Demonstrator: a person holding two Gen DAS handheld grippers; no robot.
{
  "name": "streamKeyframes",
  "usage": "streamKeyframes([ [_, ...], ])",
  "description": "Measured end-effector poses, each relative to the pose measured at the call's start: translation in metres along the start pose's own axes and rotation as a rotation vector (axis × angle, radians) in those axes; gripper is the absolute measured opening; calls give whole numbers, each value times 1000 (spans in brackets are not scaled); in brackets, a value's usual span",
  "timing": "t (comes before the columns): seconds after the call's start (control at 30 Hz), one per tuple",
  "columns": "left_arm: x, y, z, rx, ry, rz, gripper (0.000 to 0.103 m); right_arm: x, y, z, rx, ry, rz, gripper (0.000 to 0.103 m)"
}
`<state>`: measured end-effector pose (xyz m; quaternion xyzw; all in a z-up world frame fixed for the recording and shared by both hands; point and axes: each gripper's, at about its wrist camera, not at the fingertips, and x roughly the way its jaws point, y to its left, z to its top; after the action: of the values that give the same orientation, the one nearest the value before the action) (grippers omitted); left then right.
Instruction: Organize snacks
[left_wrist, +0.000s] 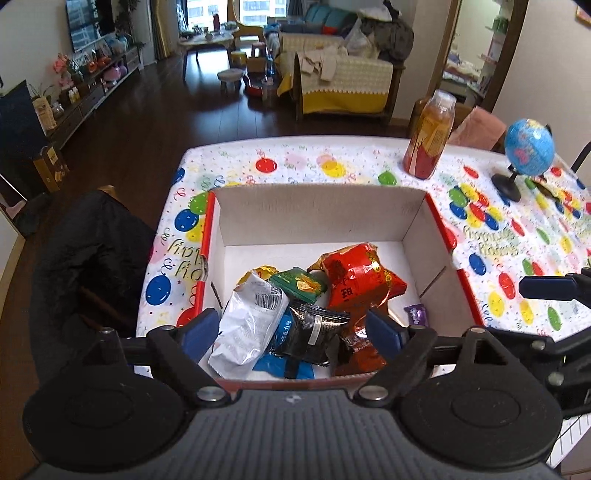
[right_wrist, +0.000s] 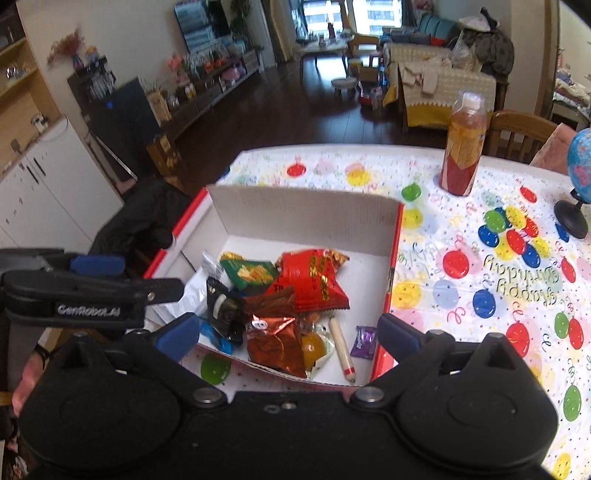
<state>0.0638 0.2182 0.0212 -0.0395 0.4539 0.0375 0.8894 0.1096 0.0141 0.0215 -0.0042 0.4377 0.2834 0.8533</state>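
On the balloon-patterned plastic tablecloth (left_wrist: 491, 236), seen from the left wrist camera, sits an open white cardboard box with red outer sides (left_wrist: 321, 214), and the snacks lie heaped on its floor: a large red crinkled packet (left_wrist: 360, 275), a white foil packet (left_wrist: 247, 325), a black packet (left_wrist: 310, 332), a small green packet (left_wrist: 299, 282) and a tiny purple wrapped sweet (left_wrist: 417, 314). The left gripper (left_wrist: 291, 330) hangs over the near end of the box, jaws wide apart and holding nothing. A tall bottle of reddish drink (left_wrist: 428, 136) and a small blue globe on a black stand (left_wrist: 526, 151) stand farther back.

From the right wrist camera, the right gripper (right_wrist: 288, 334) is also spread open and empty above the box (right_wrist: 303, 214). Beneath it lie a copper-brown foil packet (right_wrist: 273, 336), a round yellow jelly cup (right_wrist: 314, 347) and a pale stick-shaped snack (right_wrist: 341, 347), beside the purple sweet (right_wrist: 364, 341).
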Motion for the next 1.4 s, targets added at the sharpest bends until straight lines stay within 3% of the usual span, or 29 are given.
streamKeyframes([
  [0.13,-18,1,-8,-16,-32,1,89,-15,3,-9,-3,-75,-22,103],
  [0.23,-29,1,-15,-30,-53,-3,102,-26,5,-16,0,-114,-38,103],
  [0.43,-48,-4,-31,-27,-78,5,102,-44,10,-35,18,-182,-40,103],
  [0.77,-69,-19,-53,-29,-118,22,102,-73,19,-57,35,-334,-125,103],
  [1.4,-79,-25,-57,-50,-155,34,102,-73,13,-58,70,-307,-127,103],
])
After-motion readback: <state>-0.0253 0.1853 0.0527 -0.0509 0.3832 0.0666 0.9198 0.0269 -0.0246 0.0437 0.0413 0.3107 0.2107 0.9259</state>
